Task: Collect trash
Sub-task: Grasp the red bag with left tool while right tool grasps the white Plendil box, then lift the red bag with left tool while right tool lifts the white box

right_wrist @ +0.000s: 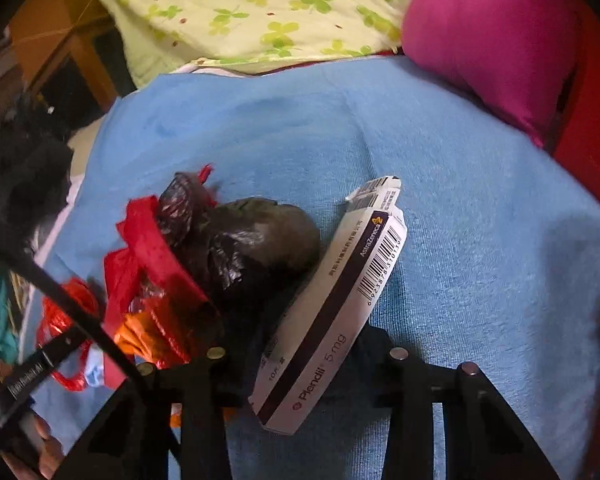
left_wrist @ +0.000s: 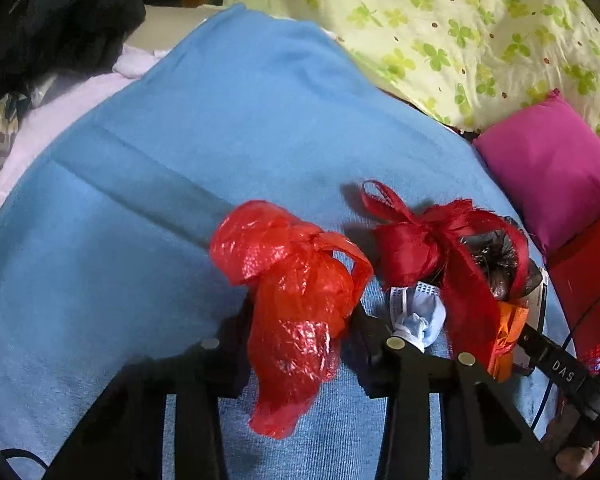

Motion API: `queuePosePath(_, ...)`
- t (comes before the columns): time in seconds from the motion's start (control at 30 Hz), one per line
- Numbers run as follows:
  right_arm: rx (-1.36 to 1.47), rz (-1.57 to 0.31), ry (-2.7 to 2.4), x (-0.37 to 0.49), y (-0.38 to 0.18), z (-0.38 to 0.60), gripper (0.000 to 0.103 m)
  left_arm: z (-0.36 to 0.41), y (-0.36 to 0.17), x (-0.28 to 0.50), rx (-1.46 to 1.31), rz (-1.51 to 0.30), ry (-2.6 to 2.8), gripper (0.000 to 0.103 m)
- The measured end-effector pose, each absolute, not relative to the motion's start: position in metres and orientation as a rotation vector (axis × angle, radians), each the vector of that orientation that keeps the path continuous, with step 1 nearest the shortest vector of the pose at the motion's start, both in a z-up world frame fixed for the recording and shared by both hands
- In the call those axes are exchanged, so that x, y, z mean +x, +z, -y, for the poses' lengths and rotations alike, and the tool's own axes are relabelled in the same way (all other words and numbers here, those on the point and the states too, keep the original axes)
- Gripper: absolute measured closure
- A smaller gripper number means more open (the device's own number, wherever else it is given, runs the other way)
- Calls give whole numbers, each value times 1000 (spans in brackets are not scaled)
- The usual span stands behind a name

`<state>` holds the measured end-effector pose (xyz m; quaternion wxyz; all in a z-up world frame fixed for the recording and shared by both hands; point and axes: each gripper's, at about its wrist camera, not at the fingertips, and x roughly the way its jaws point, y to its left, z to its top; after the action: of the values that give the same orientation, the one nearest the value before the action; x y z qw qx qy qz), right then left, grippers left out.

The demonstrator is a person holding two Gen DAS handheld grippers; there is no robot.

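- Left wrist view: the left gripper is clamped on a crumpled red plastic bag, lifted off the blue blanket, presumably to carry it to the trash heap beside it: red ribbon, face mask.
- Right wrist view: the right gripper pinches a medicine box by its lower end, tilted against a black bag in the heap.

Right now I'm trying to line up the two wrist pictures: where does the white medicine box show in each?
Left wrist view: only a sliver of the medicine box shows at right, behind the black bag and red ribbon.
Right wrist view: the medicine box lies lower centre, between the right claw's fingers.
Shared landmark: the magenta pillow beyond the blue blanket.
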<state>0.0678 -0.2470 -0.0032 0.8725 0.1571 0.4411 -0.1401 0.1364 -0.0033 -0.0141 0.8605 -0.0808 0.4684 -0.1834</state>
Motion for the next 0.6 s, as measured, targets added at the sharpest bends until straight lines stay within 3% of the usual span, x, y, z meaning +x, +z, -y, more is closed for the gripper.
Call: queuePosePath(0.6, 400, -1054, -104, -14, 0, 280, 65, 14, 33, 86, 16, -812, -465, 61)
